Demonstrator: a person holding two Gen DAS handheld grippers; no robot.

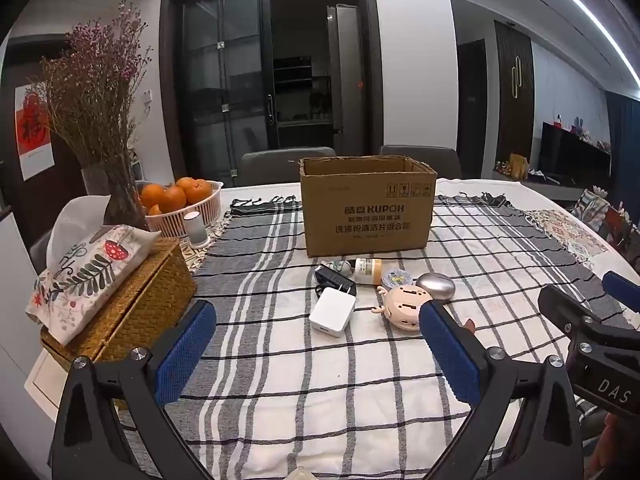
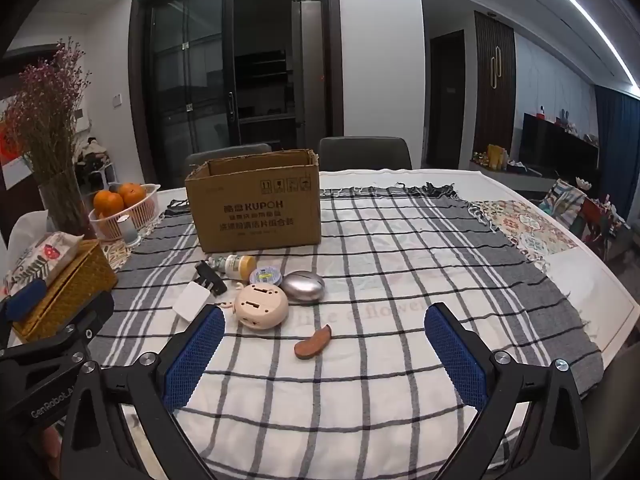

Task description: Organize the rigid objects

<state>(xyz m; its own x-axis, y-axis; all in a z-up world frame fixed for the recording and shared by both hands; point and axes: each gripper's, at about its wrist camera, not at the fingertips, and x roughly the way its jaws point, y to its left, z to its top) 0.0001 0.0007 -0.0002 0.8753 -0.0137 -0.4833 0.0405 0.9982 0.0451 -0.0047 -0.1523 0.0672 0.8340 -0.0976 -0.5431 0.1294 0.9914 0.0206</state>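
An open cardboard box (image 1: 366,210) (image 2: 258,206) stands on the checked cloth. In front of it lie a white charger (image 1: 333,311) (image 2: 192,302), a black adapter (image 1: 334,280) (image 2: 211,278), a small pill bottle (image 1: 368,270) (image 2: 239,267), a round tin (image 1: 397,279) (image 2: 265,277), a silver oval (image 1: 435,286) (image 2: 303,286), a beige round toy (image 1: 404,306) (image 2: 261,305) and a brown wooden piece (image 2: 313,343). My left gripper (image 1: 318,340) is open and empty, short of the charger. My right gripper (image 2: 324,340) is open and empty around the wooden piece's area, held above the cloth.
A wicker box (image 1: 136,304) with a tissue pouch (image 1: 86,270), a vase of dried flowers (image 1: 120,192) and a basket of oranges (image 1: 184,200) stand at the left. Two chairs (image 1: 288,164) are behind the table. The table edge (image 2: 600,280) curves at the right.
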